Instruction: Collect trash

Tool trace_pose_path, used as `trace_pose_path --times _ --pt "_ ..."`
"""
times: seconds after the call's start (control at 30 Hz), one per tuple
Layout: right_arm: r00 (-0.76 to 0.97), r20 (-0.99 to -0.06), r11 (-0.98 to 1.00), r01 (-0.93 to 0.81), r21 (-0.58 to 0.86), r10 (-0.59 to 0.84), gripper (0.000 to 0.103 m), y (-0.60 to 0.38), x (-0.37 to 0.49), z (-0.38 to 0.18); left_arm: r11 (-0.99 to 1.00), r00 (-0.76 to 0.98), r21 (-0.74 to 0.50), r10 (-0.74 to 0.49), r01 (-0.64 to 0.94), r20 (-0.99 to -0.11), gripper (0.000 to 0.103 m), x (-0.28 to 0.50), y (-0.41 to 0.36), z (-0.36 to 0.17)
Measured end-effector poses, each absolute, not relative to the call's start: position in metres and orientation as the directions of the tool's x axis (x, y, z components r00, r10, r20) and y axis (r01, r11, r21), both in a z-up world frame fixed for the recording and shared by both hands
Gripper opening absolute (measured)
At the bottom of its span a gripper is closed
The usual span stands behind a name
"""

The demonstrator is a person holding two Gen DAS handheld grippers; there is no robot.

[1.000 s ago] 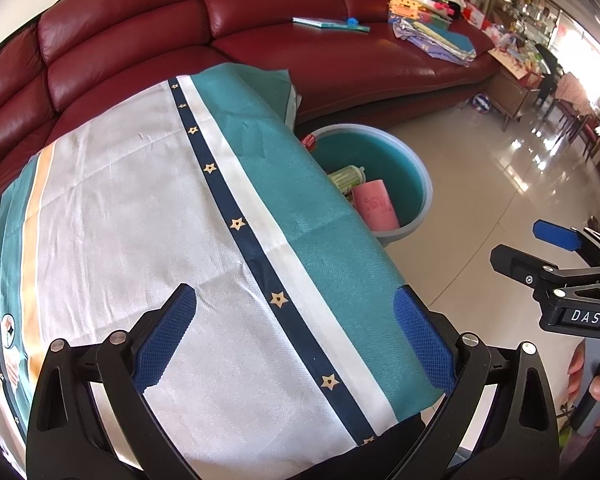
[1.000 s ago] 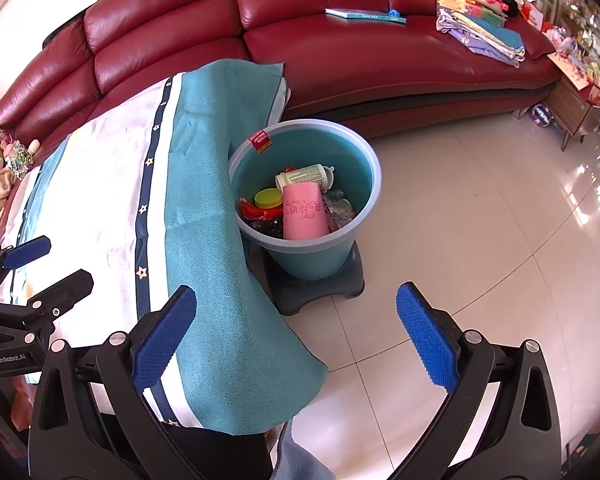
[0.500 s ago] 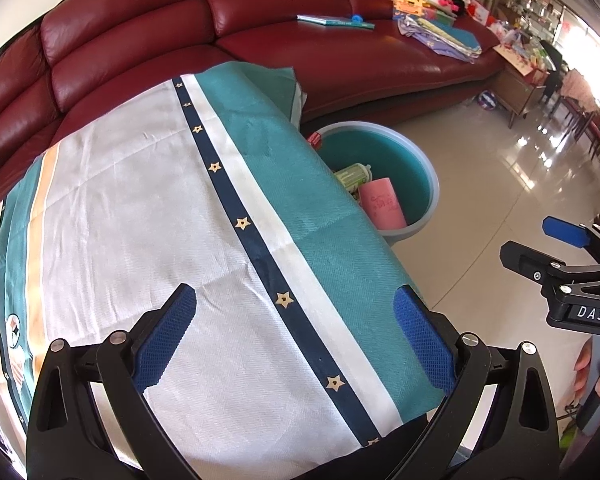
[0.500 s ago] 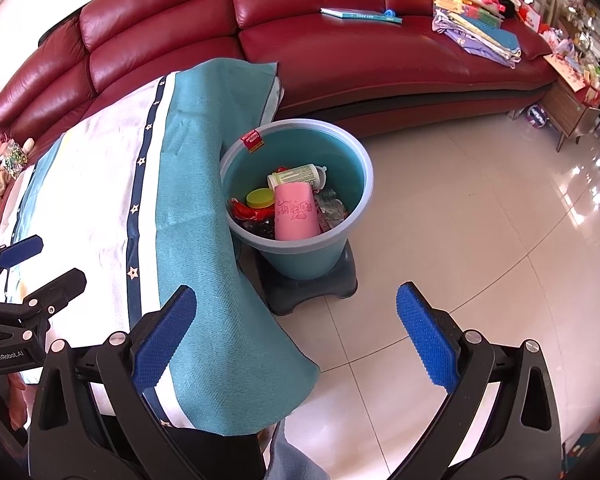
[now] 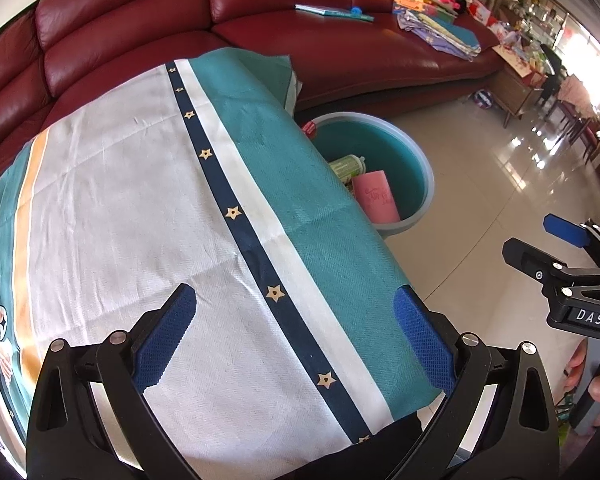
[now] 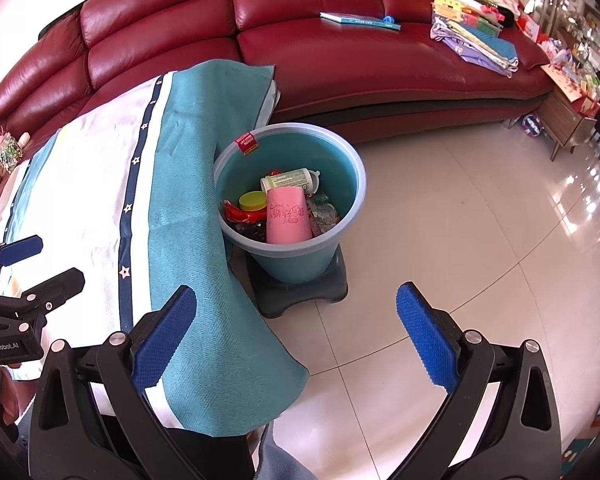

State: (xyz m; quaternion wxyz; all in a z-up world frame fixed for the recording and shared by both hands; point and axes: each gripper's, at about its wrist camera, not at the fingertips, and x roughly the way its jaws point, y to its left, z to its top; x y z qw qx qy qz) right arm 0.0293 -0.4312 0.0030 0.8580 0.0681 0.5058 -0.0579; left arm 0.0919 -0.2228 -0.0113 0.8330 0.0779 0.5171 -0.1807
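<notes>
Left gripper (image 5: 296, 336) hovers over the cloth-covered table (image 5: 140, 208), blue pads spread wide, nothing between them. The cloth is white in the middle with a navy star stripe (image 5: 236, 216), teal on the edge nearest the bucket, an orange band toward the far left. No loose trash shows on the visible part of the cloth.

Right gripper (image 6: 296, 336) hangs off the table's corner above the tiled floor (image 6: 460, 240), fingers likewise wide apart and holding nothing. Its left finger overlaps the hanging teal edge of the cloth in the right wrist view; contact cannot be told.

Bucket (image 6: 342, 248), teal with a pale rim, stands on a dark plastic base (image 6: 300, 296) on the floor, just beside the table's draped edge. A red sticker (image 6: 248, 143) sits on its rim at the table side. Trash is inside it: a pink cup (image 6: 288, 220) lying on top, a white bottle with a green label (image 6: 290, 178) behind it, a yellow-green lid (image 6: 253, 201), a red wrapper (image 6: 238, 213), crumpled clear plastic (image 6: 322, 210).

Behind: red leather sofa (image 6: 340, 60) carrying a book (image 6: 360, 21) and a stack of folded cloth and papers (image 6: 476, 36). A wooden side cabinet (image 6: 564, 118) stands at the sofa's right end.
</notes>
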Motion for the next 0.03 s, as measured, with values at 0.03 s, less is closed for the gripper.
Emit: trace_pose_path --times 0.03 --pt "0.483 -0.875 0.983 0.172 0.057 -0.034 0.096 -0.4324 0.0294 0.0031 0.924 0.407 -0.047 -0.213 0.380 -0.888 0.099 0.0915 -0.2230 -0.0114"
